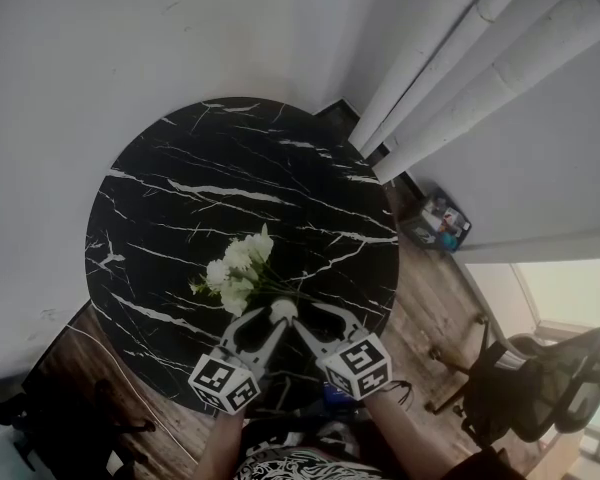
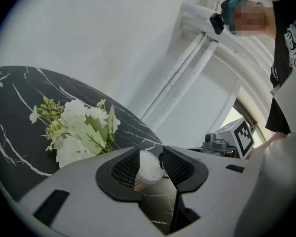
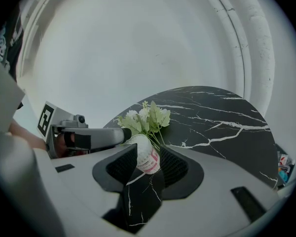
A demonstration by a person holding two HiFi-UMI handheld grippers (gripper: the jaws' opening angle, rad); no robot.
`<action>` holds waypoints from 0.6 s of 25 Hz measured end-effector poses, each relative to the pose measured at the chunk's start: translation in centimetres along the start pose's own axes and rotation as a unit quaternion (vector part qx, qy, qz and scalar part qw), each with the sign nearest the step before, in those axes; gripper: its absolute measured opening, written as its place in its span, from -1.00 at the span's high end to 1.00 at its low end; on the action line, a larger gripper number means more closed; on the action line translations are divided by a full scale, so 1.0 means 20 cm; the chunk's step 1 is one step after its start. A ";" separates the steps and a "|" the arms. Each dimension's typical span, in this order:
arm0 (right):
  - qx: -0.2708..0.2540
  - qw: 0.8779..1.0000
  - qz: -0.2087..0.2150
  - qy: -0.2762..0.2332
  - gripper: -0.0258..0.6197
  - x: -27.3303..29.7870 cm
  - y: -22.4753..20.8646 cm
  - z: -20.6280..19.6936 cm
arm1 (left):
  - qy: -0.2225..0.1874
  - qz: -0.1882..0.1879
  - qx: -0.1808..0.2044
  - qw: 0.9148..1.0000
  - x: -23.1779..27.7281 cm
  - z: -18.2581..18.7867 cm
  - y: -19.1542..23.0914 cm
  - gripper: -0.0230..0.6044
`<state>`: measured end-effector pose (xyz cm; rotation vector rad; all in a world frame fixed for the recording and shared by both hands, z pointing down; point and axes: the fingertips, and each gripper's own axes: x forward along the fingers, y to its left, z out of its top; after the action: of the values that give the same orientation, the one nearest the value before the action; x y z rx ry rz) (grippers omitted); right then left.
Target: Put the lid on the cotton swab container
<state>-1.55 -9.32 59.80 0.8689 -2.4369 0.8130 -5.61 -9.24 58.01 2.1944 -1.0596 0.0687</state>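
The cotton swab container (image 3: 149,156), white with a pink label, stands tilted between the pads of my right gripper (image 3: 149,161), which is shut on it. In the head view both grippers meet at this container (image 1: 282,311) near the table's front edge, with the left gripper (image 1: 270,318) beside the right gripper (image 1: 298,320). Seen from the left gripper (image 2: 152,168), its white rounded top (image 2: 149,168) sits between wide jaws. It leans on the left pad, and a thin gap shows at the right pad. A left gripper finger (image 3: 106,136) reaches the container's top. I cannot tell the lid apart.
A bunch of white artificial flowers (image 1: 238,268) lies on the round black marble table (image 1: 200,168) just beyond the grippers. White pipes (image 1: 480,58) run along the wall at the right. An office chair (image 1: 540,378) stands on the wooden floor at the lower right.
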 end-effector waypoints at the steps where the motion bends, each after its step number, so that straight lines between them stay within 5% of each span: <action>1: -0.001 1.000 0.001 0.000 0.59 0.00 0.00 0.00 | 0.000 0.000 0.000 1.000 0.00 0.00 0.00 0.42; 15: 0.013 0.999 -0.029 0.001 0.60 -0.05 -0.01 0.00 | 0.021 0.035 0.087 0.995 -0.01 0.04 0.00 0.42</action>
<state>-0.70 -8.97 59.36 0.9426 -2.3926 0.8270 -5.88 -9.63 57.29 2.2987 -1.1430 0.2455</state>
